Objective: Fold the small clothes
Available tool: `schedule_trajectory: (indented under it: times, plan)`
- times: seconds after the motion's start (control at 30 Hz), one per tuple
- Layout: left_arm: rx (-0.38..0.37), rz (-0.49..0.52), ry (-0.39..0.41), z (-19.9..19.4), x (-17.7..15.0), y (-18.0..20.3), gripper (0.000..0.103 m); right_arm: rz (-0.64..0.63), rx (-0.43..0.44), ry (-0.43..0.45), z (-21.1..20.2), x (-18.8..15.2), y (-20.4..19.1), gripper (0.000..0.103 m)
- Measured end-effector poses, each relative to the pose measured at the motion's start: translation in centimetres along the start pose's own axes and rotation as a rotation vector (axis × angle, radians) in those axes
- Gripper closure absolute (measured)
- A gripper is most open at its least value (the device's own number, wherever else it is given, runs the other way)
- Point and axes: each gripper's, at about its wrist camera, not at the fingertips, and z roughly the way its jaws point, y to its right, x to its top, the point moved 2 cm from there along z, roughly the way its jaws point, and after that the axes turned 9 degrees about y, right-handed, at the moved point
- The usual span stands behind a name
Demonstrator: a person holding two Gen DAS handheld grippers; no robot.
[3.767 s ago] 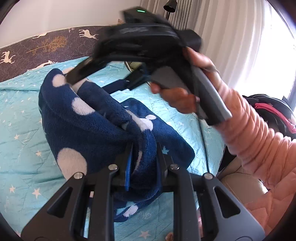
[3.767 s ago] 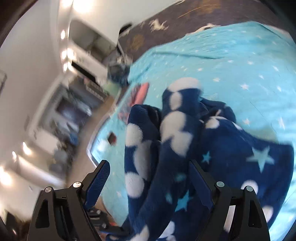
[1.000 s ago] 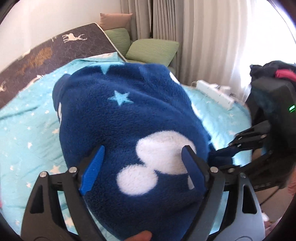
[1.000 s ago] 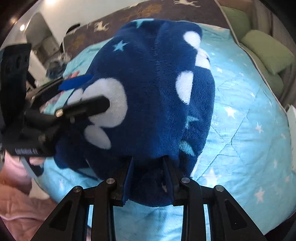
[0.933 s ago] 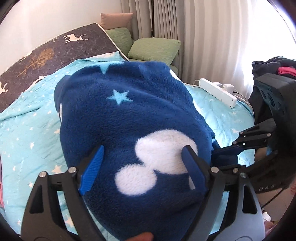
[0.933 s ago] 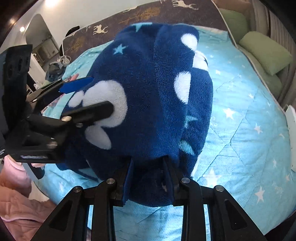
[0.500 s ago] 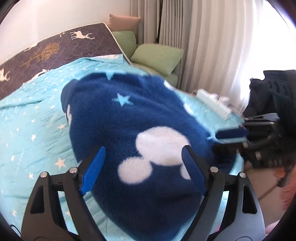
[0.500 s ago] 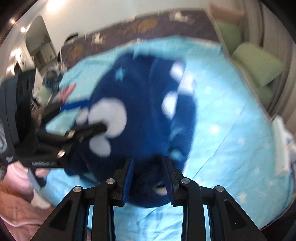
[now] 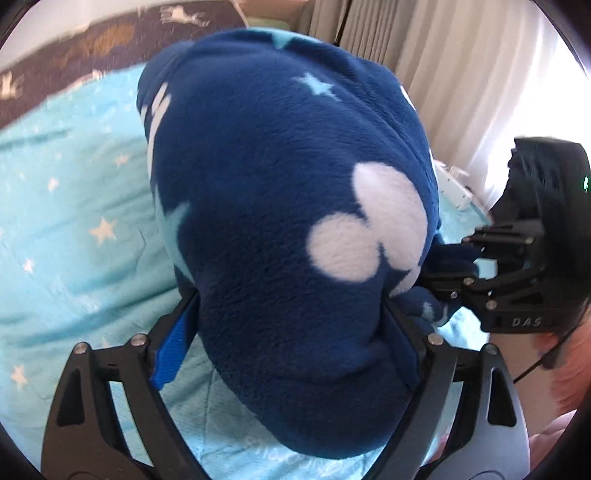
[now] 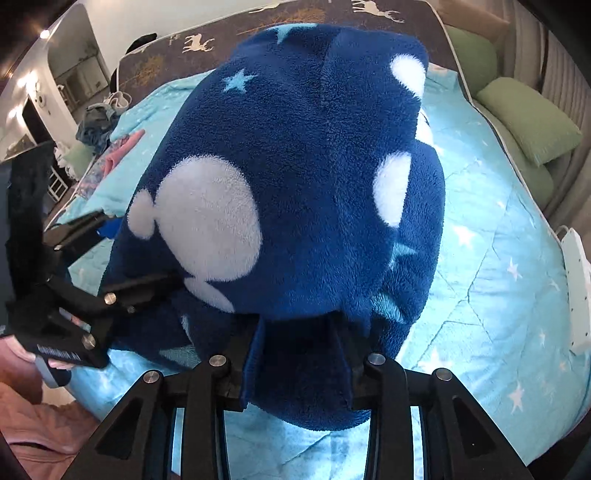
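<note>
Lengthwise toward headboard, fleece garment, both hand-held grippers clamped on it.

A bed fills most of both views, covered by a turquoise quilt printed with white stars. At twelve o'clock a dark brown panel with white deer runs along its far edge. Green cushions sit at two o'clock in the right wrist view. Pale pleated curtains hang at one o'clock in the left wrist view, with bright daylight behind them. At ten o'clock, ceiling lights glow in a white room.
</note>
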Motion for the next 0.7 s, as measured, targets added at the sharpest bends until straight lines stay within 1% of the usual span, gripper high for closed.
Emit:
schedule_trajectory:
  times: [0.1,0.17,0.2,0.27,0.33,0.37,0.4,0.43,0.5,0.57,0.6,0.63,0.7]
  plan:
    - [-0.008,0.003,0.004,-0.2,0.2,0.0,0.013,0.018,0.023,-0.005,0.0,0.4,0.4,0.067]
    - [-0.020,-0.021,0.019,-1.3,0.9,0.1,0.015,0.046,0.035,-0.011,-0.8,0.8,1.0,0.067]
    - [-0.028,-0.033,0.027,-2.0,1.3,0.0,0.017,0.064,0.042,0.000,-2.0,0.9,1.6,0.067]
    - [-0.044,-0.036,0.071,-3.9,2.6,0.0,0.020,0.062,0.038,0.063,-3.9,1.9,1.9,0.067]
    - [-0.026,-0.021,0.152,-5.7,4.1,-0.1,0.020,0.051,0.012,0.171,-6.4,3.8,2.0,0.067]
    - [-0.024,-0.016,0.191,-6.5,5.0,-0.2,0.020,0.049,0.003,0.205,-7.1,4.6,2.1,0.067]
    - [-0.029,-0.016,0.219,-6.9,5.9,-0.2,0.023,0.049,0.002,0.239,-7.6,5.6,2.3,0.067]
    - [-0.036,-0.020,0.240,-7.0,6.8,-0.3,0.026,0.050,0.009,0.252,-7.5,6.4,2.4,0.067]
    - [-0.050,-0.036,0.236,-6.0,8.2,-0.5,0.037,0.057,0.015,0.257,-6.5,7.7,2.6,0.067]
    - [-0.069,-0.070,0.201,-4.0,8.9,-1.2,0.044,0.093,0.048,0.227,-4.3,8.6,3.2,0.067]
    - [-0.075,-0.087,0.172,-2.6,9.2,-1.5,0.044,0.116,0.063,0.210,-3.5,8.8,3.2,0.067]
    - [-0.076,-0.091,0.139,-1.1,9.1,-1.8,0.044,0.151,0.082,0.173,-2.0,8.8,3.7,0.067]
    - [-0.046,-0.064,0.092,2.1,8.3,-2.2,0.048,0.204,0.074,0.116,0.7,8.5,4.9,0.068]
